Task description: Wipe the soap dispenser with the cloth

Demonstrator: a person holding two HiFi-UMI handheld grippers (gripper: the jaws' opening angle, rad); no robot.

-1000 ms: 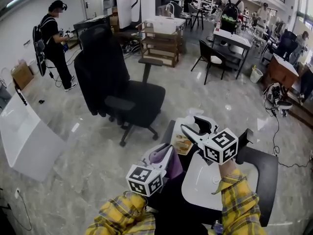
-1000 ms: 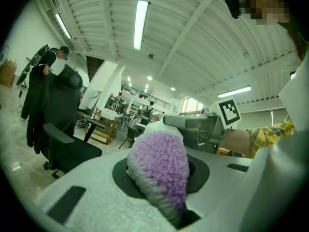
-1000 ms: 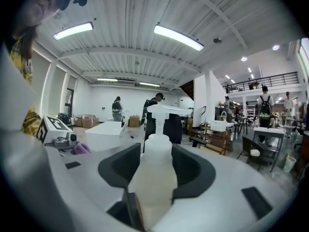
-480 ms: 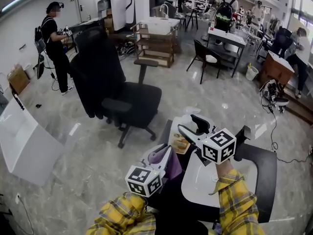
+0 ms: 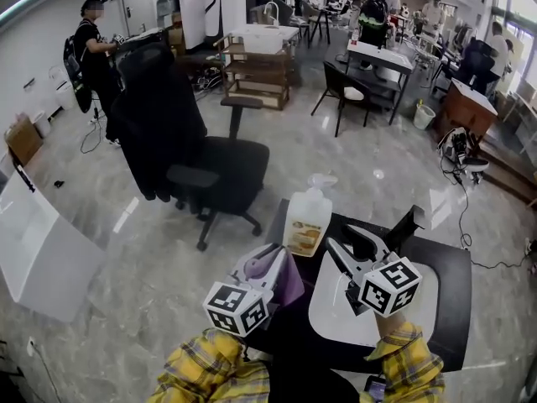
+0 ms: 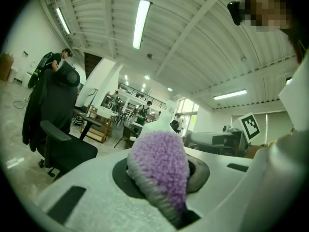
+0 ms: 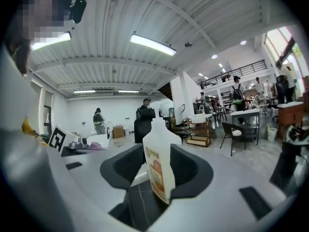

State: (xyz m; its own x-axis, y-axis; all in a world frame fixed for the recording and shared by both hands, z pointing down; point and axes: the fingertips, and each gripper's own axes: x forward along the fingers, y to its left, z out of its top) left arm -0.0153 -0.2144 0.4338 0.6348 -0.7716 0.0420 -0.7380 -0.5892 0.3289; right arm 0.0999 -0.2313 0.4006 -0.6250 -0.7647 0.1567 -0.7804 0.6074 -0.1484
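No wiping yet: the left tool [image 5: 270,263] pinches the cloth [image 5: 294,284] near the dispenser [image 5: 304,218], while the right tool [image 5: 344,246], jaws spread but just now closing a little, stands empty before it.

**Left gripper: purple cloth clamped in jaws**

Left gripper [image 6: 161,192]: two white jaws with dark pads, closed on a fluffy purple cloth with a grey edge [image 6: 159,161], which bulges up between them.
Just behind the cloth: the white pump top of a soap dispenser [image 6: 159,123].
Left side: a black office chair [image 6: 67,151] draped with a dark garment, and beyond it a person with a backpack [image 6: 57,58].
Mid-distance: a wooden shelf unit [image 6: 102,129].
Overhead: a ribbed ceiling with long tube lights [image 6: 141,21].
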